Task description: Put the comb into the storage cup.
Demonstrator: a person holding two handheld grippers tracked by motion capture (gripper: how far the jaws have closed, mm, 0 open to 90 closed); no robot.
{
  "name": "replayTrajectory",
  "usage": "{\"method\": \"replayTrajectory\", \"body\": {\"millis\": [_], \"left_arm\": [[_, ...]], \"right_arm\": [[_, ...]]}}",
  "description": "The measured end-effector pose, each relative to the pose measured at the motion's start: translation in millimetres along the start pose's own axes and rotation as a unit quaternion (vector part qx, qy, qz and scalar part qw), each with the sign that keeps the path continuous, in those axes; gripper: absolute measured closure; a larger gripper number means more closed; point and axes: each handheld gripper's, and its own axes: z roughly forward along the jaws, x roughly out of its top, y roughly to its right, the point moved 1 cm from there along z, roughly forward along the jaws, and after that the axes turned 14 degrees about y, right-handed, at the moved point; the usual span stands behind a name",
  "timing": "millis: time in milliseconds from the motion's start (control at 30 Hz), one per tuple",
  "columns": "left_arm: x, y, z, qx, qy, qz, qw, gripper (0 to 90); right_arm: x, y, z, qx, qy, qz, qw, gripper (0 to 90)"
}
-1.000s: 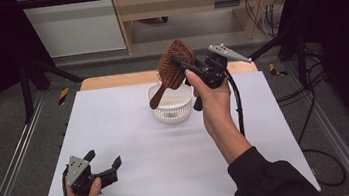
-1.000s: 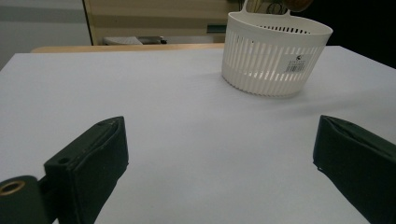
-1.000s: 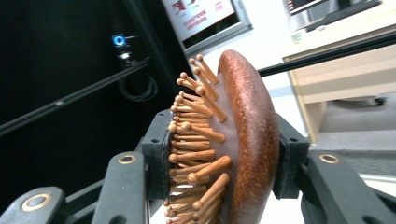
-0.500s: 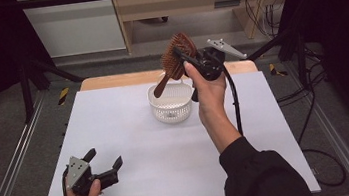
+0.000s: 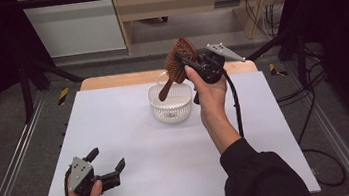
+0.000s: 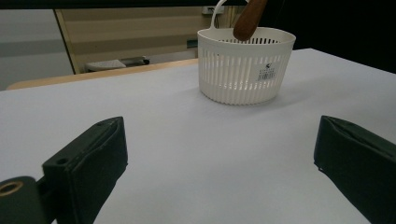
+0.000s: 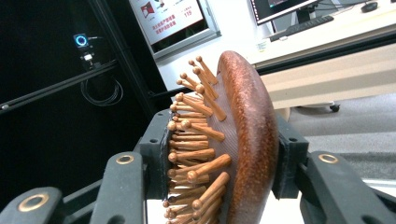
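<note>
We hold the wooden hairbrush [image 5: 178,60] clamped by its head in the right gripper [image 5: 189,62], handle tip angled down into the white basket [image 5: 172,109] at 12 o'clock on the table [image 5: 172,179]. Left gripper [image 5: 106,166] rests at 7 o'clock, jaws apart and empty. Pickup looks done; lowering and release remain.

My right gripper [image 5: 184,60], clamped on the head of the wooden hairbrush [image 5: 178,62], has drifted a little lower and toward me since a second ago. The brush has swung with it: its handle, which hung beyond the basket's [image 5: 171,109] left rim a second ago, now points down from the jaws into the basket's open mouth. From the left gripper view the handle tip [image 6: 250,18] seems just at the rim, though the frame crops it.
</note>
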Motion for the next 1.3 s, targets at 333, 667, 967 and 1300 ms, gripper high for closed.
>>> {"method": "replayTrajectory", "body": {"millis": [333, 667, 967, 1300], "left_arm": [[-0.2, -0.2, -0.2, -0.002, 0.000, -0.001, 1.0000, 2.7], [-0.7, 0.1, 0.2, -0.003, 0.002, -0.001, 1.0000, 2.6], [-0.8, 0.3, 0.3, -0.003, 0.001, -0.001, 1.0000, 2.6], [-0.9, 0.1, 0.3, -0.003, 0.000, 0.001, 1.0000, 2.7]], "right_arm": [[-10.6, 6.0, -1.5, -0.007, -0.006, -0.001, 1.0000, 50.6], [-22.9, 13.7, -2.2, -0.015, -0.009, 0.007, 0.9998, 50.6], [-33.6, 17.1, -2.0, -0.021, -0.010, 0.014, 0.9996, 50.6], [-43.1, 18.3, -1.0, -0.022, -0.014, 0.022, 0.9994, 50.6]]}}
